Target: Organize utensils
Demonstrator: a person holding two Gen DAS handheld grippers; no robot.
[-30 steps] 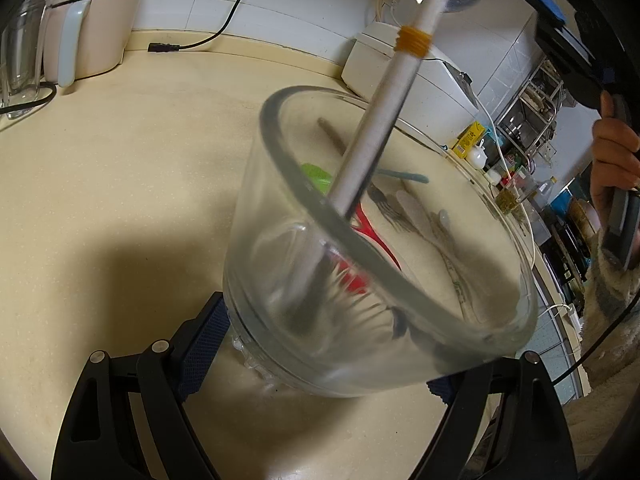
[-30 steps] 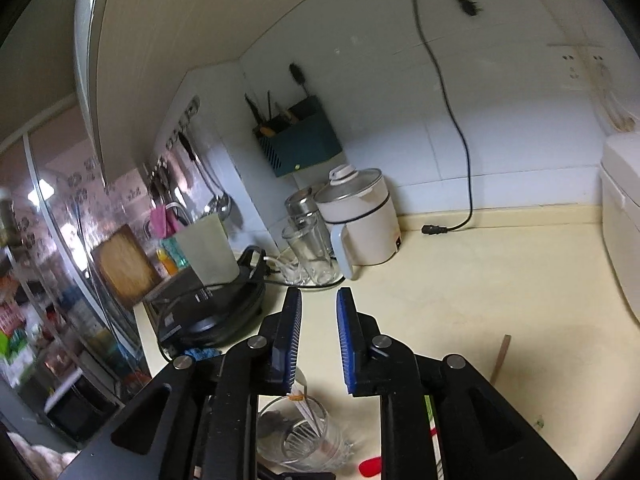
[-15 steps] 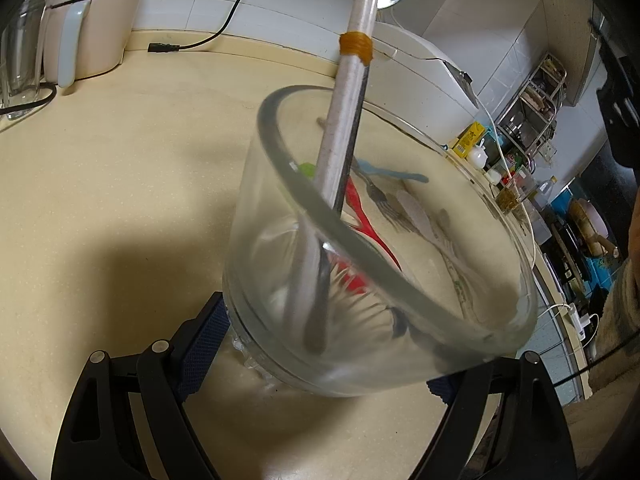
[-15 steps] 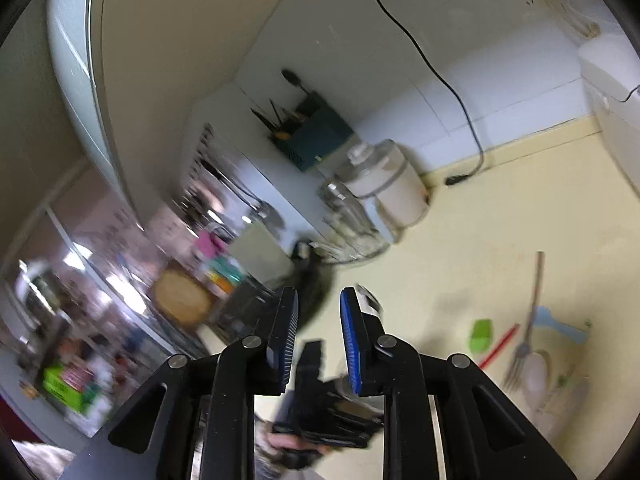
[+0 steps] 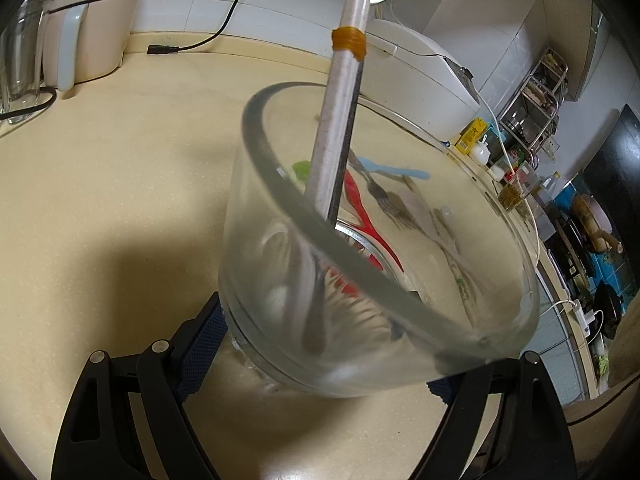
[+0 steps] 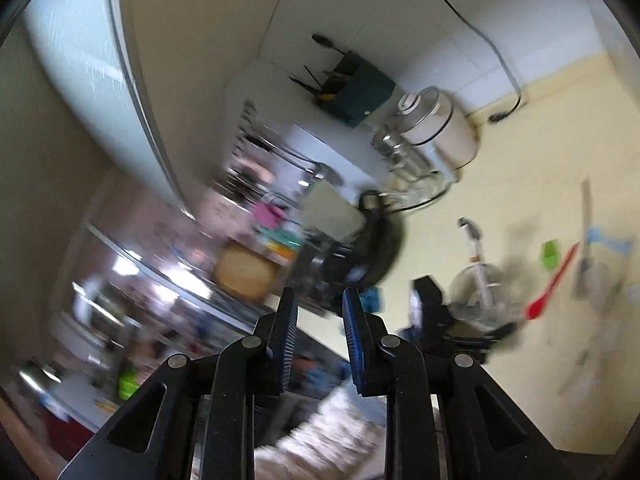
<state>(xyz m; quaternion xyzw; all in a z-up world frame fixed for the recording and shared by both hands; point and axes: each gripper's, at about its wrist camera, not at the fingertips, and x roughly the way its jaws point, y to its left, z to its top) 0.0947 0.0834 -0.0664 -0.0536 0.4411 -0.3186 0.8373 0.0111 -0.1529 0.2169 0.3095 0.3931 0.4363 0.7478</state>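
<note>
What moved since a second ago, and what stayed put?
The right tongs swung up and away from the glass cup, jaws opening with nothing between them. The long white-handled utensil in the cup tipped more upright. The left tongs kept gripping the cup, and the utensils on the counter stayed put.

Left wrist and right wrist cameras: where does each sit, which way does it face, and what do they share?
Left wrist: on the left gripper, angled down at the countertop; its fingers clamp the glass cup holding a ladle.
Right wrist: on the right gripper, jaws opening and empty, facing a blurred kitchen; a fuzzy sleeve shows below.
Shared: cup, ladle, red spatula, white cooker.
</note>
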